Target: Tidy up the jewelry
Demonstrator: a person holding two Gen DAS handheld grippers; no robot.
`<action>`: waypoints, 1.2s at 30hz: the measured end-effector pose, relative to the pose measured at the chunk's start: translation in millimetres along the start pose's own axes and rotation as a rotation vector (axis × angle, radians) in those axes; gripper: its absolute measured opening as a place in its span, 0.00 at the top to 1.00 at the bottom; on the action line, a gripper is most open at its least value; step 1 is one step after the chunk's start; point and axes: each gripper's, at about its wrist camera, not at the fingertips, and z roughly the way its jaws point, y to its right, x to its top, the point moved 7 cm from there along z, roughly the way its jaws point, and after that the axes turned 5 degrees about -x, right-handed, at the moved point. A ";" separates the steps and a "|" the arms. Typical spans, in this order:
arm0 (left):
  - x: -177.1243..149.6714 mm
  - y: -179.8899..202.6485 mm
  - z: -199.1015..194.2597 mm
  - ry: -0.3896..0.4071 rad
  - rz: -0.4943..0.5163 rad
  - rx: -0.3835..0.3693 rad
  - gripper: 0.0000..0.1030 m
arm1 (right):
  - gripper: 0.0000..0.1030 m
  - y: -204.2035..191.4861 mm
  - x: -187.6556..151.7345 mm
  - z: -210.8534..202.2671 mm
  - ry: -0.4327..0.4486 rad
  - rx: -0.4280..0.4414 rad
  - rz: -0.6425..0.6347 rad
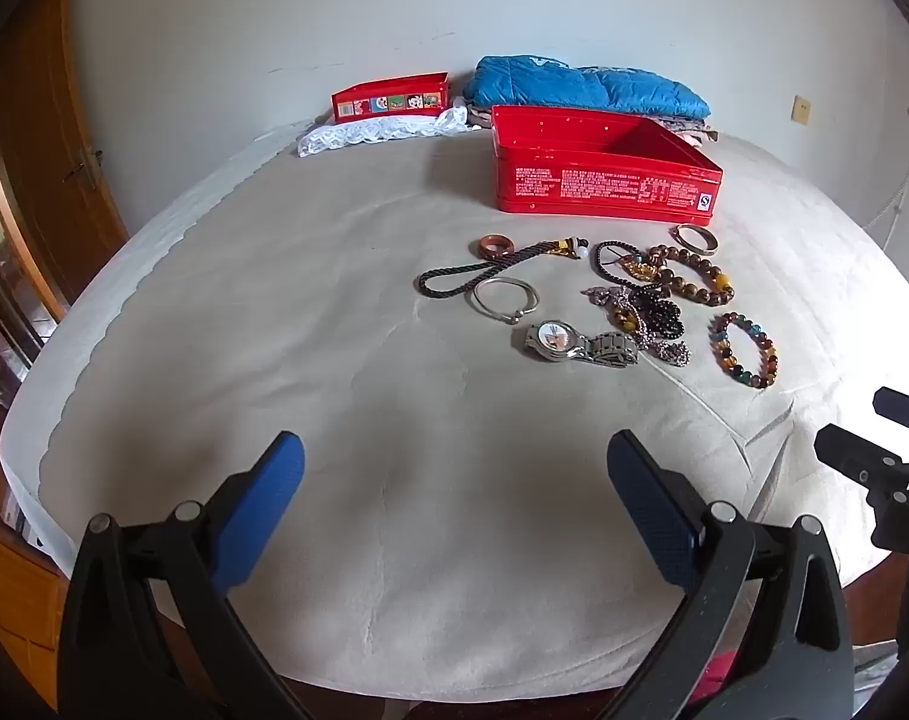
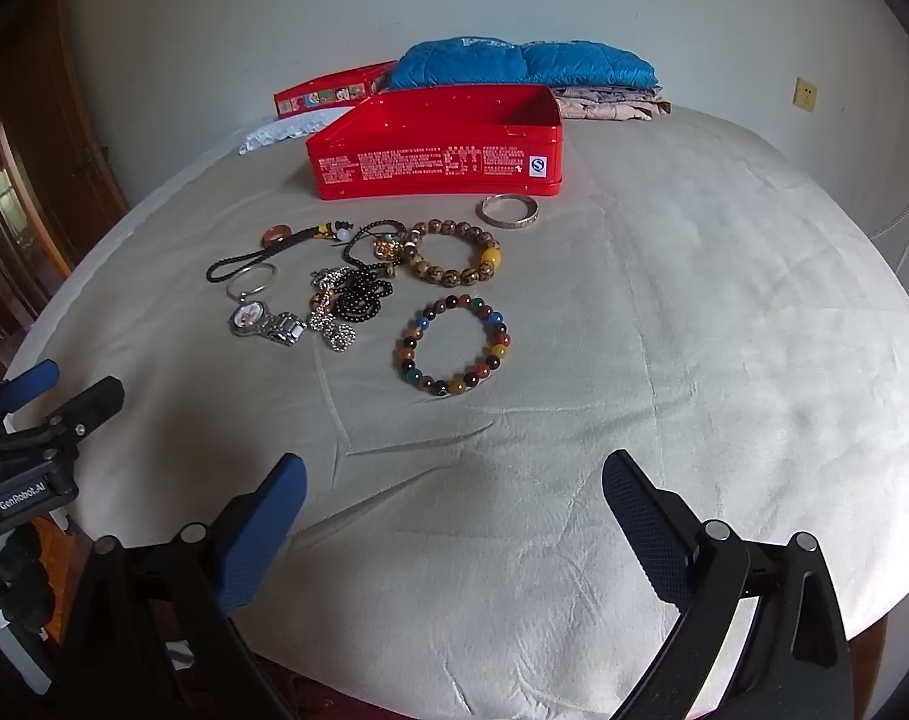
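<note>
Jewelry lies on a beige bed (image 1: 334, 312) in front of an open, empty red tin (image 1: 598, 165) (image 2: 442, 150). I see a wristwatch (image 1: 580, 342) (image 2: 265, 321), a multicolour bead bracelet (image 1: 745, 351) (image 2: 452, 345), a brown bead bracelet (image 2: 454, 252), a silver bangle (image 2: 508, 211), a thin silver bangle (image 1: 502, 298), a black cord (image 1: 484, 270) and tangled chains (image 2: 346, 300). My left gripper (image 1: 454, 450) is open and empty, near the bed's front edge, well short of the watch. My right gripper (image 2: 454, 471) is open and empty, short of the multicolour bracelet.
The red tin lid (image 1: 391, 97) stands at the back left on white lace cloth (image 1: 370, 135). Folded blue clothing (image 1: 586, 90) lies behind the tin by the wall. A wooden door (image 1: 40, 138) is to the left.
</note>
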 end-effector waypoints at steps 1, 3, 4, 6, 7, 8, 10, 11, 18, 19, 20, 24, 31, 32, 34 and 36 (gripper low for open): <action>0.0 -0.1 -0.1 0.000 -0.001 0.000 0.03 | 0.04 0.1 0.2 0.1 0.002 -0.001 0.000; 0.0 -0.4 -0.8 0.001 -0.003 0.002 0.03 | 0.04 0.2 0.4 0.6 0.002 -0.002 0.000; 0.0 -0.5 -1.3 0.001 -0.005 0.002 0.03 | 0.04 0.3 0.4 0.8 0.002 -0.002 0.000; -0.1 -0.5 -2.3 0.002 -0.006 0.004 0.03 | 0.04 0.3 0.5 1.2 0.002 -0.002 0.002; -0.2 -0.5 -3.0 0.003 -0.007 0.005 0.03 | 0.04 0.2 0.5 1.3 0.002 -0.002 0.002; -0.5 -0.3 -3.7 0.003 -0.007 0.006 0.03 | 0.04 0.0 0.5 1.4 0.003 -0.001 0.002; -0.1 -0.4 -0.2 -0.006 -0.004 -0.005 0.03 | 0.04 0.2 0.9 1.9 0.000 0.001 0.000; 0.1 -0.6 -0.3 -0.006 -0.004 -0.004 0.03 | 0.04 0.2 1.0 1.9 0.000 0.001 0.000; -2.5 -0.2 2.3 -0.007 -0.005 -0.004 0.03 | 0.04 0.0 1.5 1.9 0.000 0.001 0.000; -2.6 -0.1 2.4 -0.006 -0.004 -0.004 0.03 | 0.04 -0.1 1.6 1.9 0.001 0.000 0.000; -2.7 0.1 2.4 -0.005 -0.003 -0.004 0.03 | 0.04 -0.5 1.5 2.0 0.001 0.000 0.000; -3.3 -1.3 3.2 -0.004 -0.002 -0.003 0.03 | 0.04 -1.1 1.7 2.3 0.001 0.000 0.000; -3.0 -1.5 3.0 -0.005 -0.001 -0.004 0.03 | 0.04 -2.1 2.1 2.9 0.001 0.001 0.000; -2.9 -1.4 3.0 -0.005 -0.001 -0.004 0.03 | 0.04 -2.1 2.3 3.1 0.001 0.001 0.000; -3.0 -1.5 3.0 -0.005 -0.001 -0.004 0.03 | 0.04 -2.3 2.6 3.2 0.000 0.001 0.001; -3.0 -1.5 3.0 -0.005 -0.001 -0.003 0.03 | 0.04 -2.4 2.8 3.3 0.001 0.001 0.000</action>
